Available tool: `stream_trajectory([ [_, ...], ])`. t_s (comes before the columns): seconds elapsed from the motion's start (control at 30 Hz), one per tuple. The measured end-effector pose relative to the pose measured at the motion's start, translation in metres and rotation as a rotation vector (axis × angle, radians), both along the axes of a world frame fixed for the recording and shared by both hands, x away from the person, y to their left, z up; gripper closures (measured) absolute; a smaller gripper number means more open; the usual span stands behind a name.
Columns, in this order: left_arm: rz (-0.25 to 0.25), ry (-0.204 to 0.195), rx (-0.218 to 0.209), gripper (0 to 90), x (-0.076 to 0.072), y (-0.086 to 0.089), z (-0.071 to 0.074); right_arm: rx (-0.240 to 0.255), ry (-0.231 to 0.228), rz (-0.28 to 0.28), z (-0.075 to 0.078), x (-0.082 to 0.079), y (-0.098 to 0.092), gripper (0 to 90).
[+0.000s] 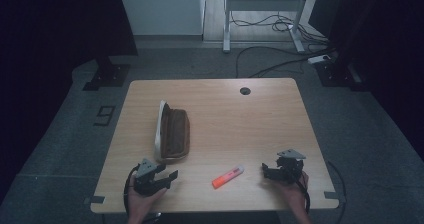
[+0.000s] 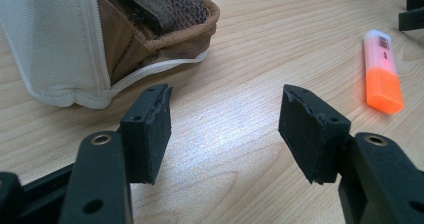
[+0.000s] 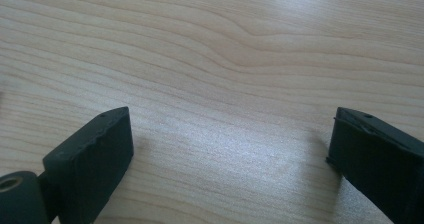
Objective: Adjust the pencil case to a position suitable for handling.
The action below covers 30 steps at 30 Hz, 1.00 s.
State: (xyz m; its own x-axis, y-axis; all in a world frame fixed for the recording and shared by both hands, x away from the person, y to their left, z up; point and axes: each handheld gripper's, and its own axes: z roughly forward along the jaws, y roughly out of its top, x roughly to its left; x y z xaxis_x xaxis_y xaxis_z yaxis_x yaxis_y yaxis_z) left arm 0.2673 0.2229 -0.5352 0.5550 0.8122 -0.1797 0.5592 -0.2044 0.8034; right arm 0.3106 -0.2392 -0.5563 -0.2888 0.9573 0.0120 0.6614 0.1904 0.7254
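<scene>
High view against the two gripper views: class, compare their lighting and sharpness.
High view: dim, bluish, dark corners, highlighter small yet sharp. Left gripper view: bright, pouch crisp, sheen on the table. Right gripper view: bright, soft glare on the wood, near jaws slightly blurred.

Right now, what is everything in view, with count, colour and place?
pouch: one, brown with white lining, unzipped, left of the table's middle
highlighter: one, orange with pale cap, lying flat near the front edge, between the grippers, touching neither
table: one, light wood, with a dark cable hole near the far edge
desk frame: one, white, on the floor beyond the table
cables: several, dark, on the grey floor behind the table
left gripper: one, black, front left, jaws open and empty
right gripper: one, black, front right, jaws open and empty
hands: two, at the front edge, one behind each gripper
</scene>
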Motion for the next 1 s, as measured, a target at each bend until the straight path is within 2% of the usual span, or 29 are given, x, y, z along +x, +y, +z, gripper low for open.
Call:
stream_trajectory([
  [0.73,0.016,-0.003,-0.004,37.7,-0.003,0.006,0.003,0.001,-0.001,0.002,0.000,0.000,0.000,4.2],
  [1.0,0.066,-0.026,-0.025,36.9,-0.008,0.015,0.009,0.001,-0.001,0.002,0.000,0.000,0.000,4.2],
])
